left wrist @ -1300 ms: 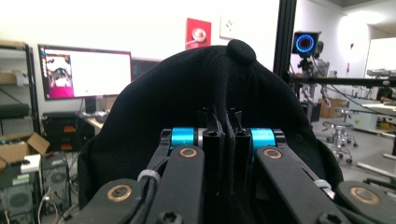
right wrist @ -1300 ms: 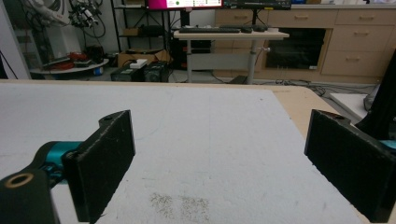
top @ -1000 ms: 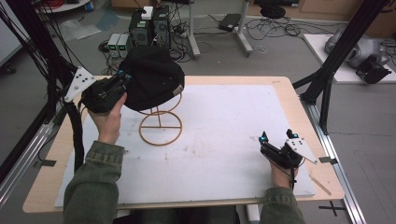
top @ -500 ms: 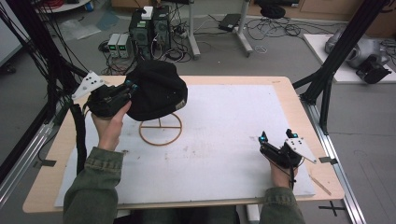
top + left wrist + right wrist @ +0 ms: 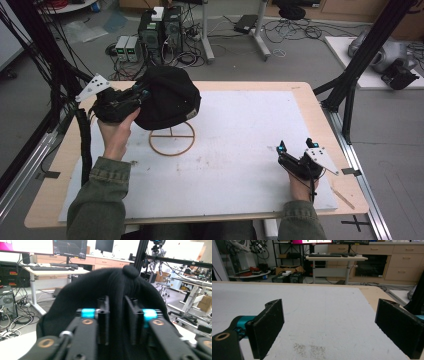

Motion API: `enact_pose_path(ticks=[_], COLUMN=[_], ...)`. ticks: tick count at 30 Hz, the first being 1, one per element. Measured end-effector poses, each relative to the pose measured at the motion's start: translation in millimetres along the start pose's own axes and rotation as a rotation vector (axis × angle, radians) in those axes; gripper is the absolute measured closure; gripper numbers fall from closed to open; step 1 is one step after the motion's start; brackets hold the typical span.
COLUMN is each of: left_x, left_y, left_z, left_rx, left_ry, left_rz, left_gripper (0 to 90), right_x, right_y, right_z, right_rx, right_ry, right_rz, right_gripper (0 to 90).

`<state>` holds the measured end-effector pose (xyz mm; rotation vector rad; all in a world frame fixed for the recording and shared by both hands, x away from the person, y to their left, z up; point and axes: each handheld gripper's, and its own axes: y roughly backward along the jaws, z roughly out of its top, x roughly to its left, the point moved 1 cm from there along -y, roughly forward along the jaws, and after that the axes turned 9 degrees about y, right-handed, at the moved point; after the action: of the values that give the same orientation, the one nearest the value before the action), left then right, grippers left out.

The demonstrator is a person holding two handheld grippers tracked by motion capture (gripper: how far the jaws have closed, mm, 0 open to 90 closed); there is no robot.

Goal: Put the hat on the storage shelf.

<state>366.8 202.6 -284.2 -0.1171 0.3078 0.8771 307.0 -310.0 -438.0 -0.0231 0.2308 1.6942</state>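
Left tongs (image 5: 142, 92) pinch black cap (image 5: 170, 97) by its edge, over wire stand (image 5: 172, 137); right tongs (image 5: 296, 148) gape idle.

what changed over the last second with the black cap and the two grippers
The left gripper, still shut on the black fabric cap, carried it a little right and toward the person over the round wire stand. The right gripper stayed open, resting on the white mat.
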Motion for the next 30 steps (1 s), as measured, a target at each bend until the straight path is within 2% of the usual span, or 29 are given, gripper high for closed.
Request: enact_pose_path(ticks=[1,3,5,7,9,12,14,21,23,26,30], left_x=[0.2,0.9,2.0,3.6,2.5,-0.1,-1.4,-0.7,0.3,4.5,10.6], left_y=[0.1,0.6,0.9,1.1,1.9,4.6,6.8,16.4,20.9,27.5,37.0], left_z=[0.6,1.5,1.7,1.8,2.1,3.6,4.8,5.3,3.9,0.2,-7.1], left_rx=[-0.011,-0.027,-0.023,-0.014,-0.022,-0.048,-0.063,-0.094,-0.113,-0.127,-0.137], left_ry=[0.004,0.013,0.022,0.031,0.012,-0.018,-0.038,-0.049,-0.06,-0.058,-0.073], left_rz=[-0.004,0.0,-0.004,0.011,0.044,0.068,0.084,0.1,0.122,0.145,0.197], left_gripper=[63.3,55.8,51.9,42.2,31.9,24.5,21.8,19.0,18.6,18.6,18.6], right_x=[0.0,-0.3,-0.6,-0.7,-0.7,-0.6,-0.9,-1.1,-0.9,-0.7,-1.1], right_y=[0.2,0.0,-0.1,0.1,0.0,0.5,0.3,0.9,0.9,1.3,1.3], right_z=[0.0,0.0,0.0,0.0,-0.1,0.2,0.3,0.5,0.8,0.9,0.9], right_rx=[0.0,-0.001,-0.003,-0.004,-0.004,-0.003,-0.006,-0.006,-0.008,-0.009,-0.01], right_ry=[0.002,0.001,0.004,0.007,0.006,0.004,0.004,-0.005,-0.013,-0.013,-0.015], right_rz=[-0.001,-0.002,-0.003,-0.002,-0.004,-0.004,-0.008,-0.01,-0.011,-0.009,-0.012], right_gripper=[7.7,7.7,7.6,7.6,7.6,7.6,7.6,7.6,7.6,7.6,7.6])
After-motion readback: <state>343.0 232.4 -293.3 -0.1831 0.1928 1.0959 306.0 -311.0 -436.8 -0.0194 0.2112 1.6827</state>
